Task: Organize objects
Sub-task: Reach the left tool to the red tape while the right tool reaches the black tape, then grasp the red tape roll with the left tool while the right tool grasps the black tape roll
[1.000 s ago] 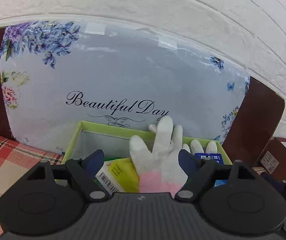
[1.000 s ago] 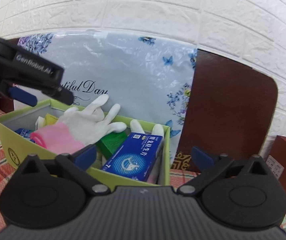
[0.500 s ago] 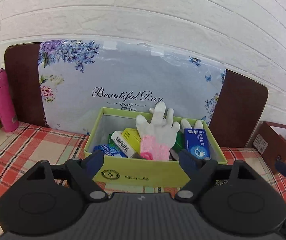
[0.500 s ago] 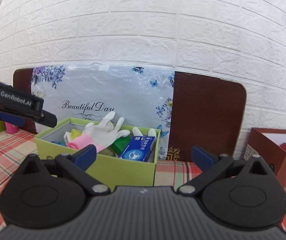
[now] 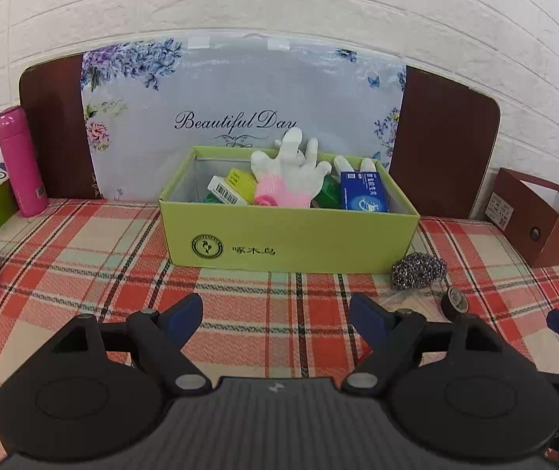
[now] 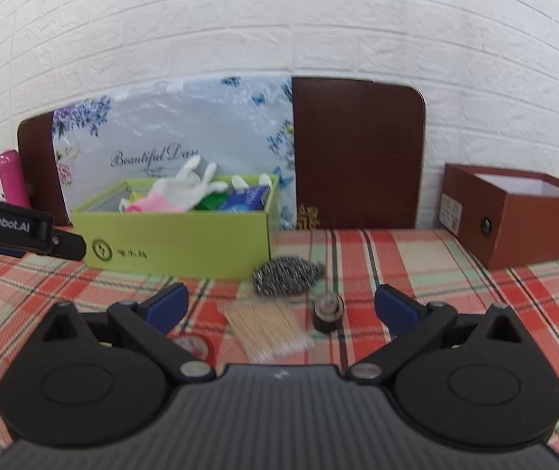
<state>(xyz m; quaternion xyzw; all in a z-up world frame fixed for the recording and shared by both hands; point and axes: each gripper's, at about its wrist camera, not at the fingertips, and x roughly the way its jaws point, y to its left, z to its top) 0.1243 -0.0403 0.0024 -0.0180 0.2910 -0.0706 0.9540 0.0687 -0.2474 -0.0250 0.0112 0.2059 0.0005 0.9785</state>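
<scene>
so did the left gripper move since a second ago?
Yes. The left gripper has pulled back from the green box: its fingers were over the box's contents, and now the whole box sits ahead with tablecloth between.

Left tool [image 5: 275,319] and right tool [image 6: 281,303]: both drew back from the green box [image 5: 291,235], which shrank in view. Newly visible on the counter [image 5: 95,258]: steel scourer [image 6: 288,274], toothpick packet [image 6: 265,331], small black roll [image 6: 328,311].
</scene>
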